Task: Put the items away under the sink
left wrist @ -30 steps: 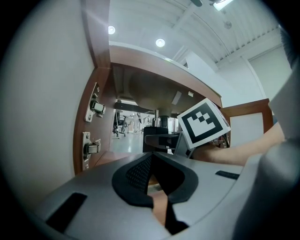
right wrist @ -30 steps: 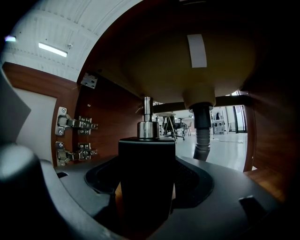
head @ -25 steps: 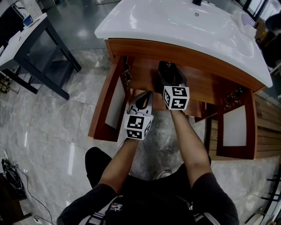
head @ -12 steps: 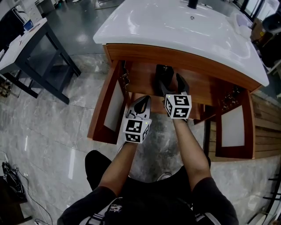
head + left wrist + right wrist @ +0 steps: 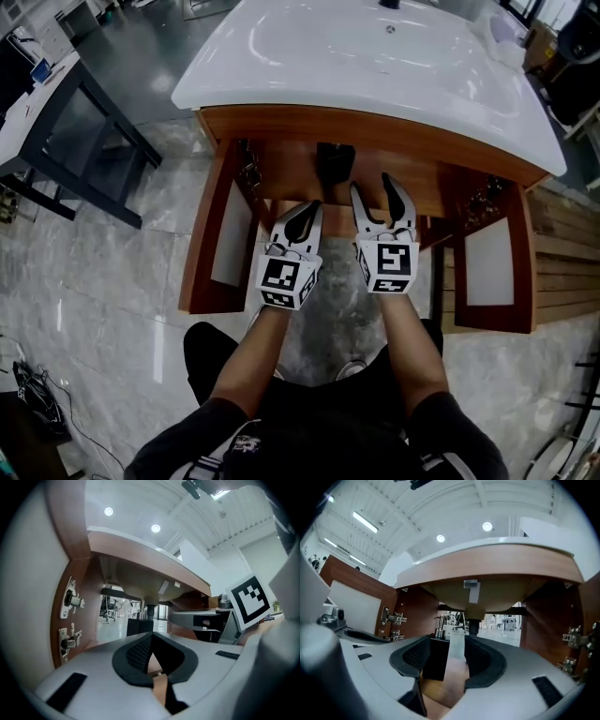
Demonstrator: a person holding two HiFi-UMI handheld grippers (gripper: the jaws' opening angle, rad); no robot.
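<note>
A black pump bottle [image 5: 335, 166] stands on the floor of the open wooden cabinet [image 5: 300, 127] under the white sink [image 5: 375, 56]. In the right gripper view the bottle [image 5: 437, 658] stands beyond the jaws, in front of the drain pipe. My right gripper [image 5: 383, 190] is drawn back from the bottle and to its right. It is open; its jaws have just been closing with nothing between them. My left gripper [image 5: 307, 214] hovers at the cabinet's front edge, shut and holding nothing; in its own view the left gripper [image 5: 151, 639] shows the pads meeting.
Both cabinet doors hang open, the left door [image 5: 212, 239] and the right door [image 5: 489, 270], with hinges [image 5: 70, 603] on the inner wall. A dark table [image 5: 66, 103] stands far left on the marble floor. Wooden slats [image 5: 567, 253] lie at the right.
The right gripper has let go of the black bottle, opened, and pulled back out of the cabinet to the right. The left gripper has shifted slightly back and stays shut.
</note>
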